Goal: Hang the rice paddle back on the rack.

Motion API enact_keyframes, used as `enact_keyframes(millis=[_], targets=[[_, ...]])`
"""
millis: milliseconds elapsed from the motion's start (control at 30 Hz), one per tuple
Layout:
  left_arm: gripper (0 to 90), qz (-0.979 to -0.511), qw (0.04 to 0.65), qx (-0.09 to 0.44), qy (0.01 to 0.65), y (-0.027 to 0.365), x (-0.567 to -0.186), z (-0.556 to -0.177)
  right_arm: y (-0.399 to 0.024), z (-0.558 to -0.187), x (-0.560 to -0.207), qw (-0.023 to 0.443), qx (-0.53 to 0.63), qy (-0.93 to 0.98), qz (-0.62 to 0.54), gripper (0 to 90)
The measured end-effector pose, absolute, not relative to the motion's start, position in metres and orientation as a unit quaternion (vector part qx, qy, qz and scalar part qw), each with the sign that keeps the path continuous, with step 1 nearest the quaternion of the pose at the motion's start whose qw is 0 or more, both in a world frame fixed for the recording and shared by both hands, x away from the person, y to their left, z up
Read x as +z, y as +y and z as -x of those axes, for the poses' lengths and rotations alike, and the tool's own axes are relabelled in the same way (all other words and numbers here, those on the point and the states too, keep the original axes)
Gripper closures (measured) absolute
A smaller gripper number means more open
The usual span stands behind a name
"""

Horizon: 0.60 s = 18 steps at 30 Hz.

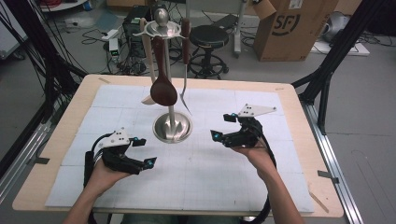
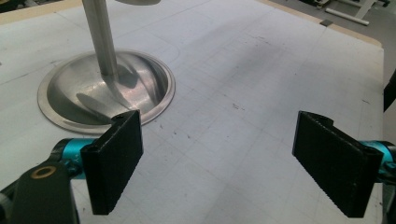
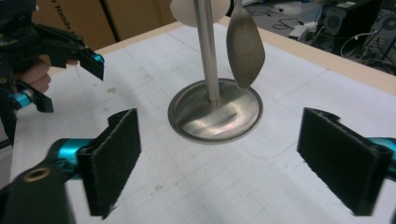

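1. Utensil stand (image 1: pixel 172 127): steel, round dished base, upright pole; set at mid-table on the white gridded mat (image 1: pixel 205 177).
2. Hanging from its top ring: dark wooden spoon (image 1: pixel 163 91), pale spatula (image 1: pixel 148 56), and a slim metal piece (image 1: pixel 186 95), possibly a fork.
3. Left gripper (image 1: pixel 140 151): jaws wide apart, nothing between them; near the base, on its left.
4. Right gripper (image 1: pixel 223 127): jaws spread, holding nothing; near the base, on its right.
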<state>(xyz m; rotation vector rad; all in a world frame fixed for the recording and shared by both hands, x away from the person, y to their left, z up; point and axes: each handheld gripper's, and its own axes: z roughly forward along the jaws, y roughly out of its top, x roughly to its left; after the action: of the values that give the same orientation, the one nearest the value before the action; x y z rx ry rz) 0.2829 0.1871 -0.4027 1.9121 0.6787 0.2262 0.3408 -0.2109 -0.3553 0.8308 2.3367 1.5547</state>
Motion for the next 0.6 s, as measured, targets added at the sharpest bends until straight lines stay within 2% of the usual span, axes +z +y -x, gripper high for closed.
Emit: enact_keyframes(millis=[600], targets=[[13.0, -0.797, 0.521, 0.096, 0.290, 0.189, -0.403, -0.283, -0.239, -0.321, -0.385, 0.106, 0.512, 0.797, -0.302, 10.0]])
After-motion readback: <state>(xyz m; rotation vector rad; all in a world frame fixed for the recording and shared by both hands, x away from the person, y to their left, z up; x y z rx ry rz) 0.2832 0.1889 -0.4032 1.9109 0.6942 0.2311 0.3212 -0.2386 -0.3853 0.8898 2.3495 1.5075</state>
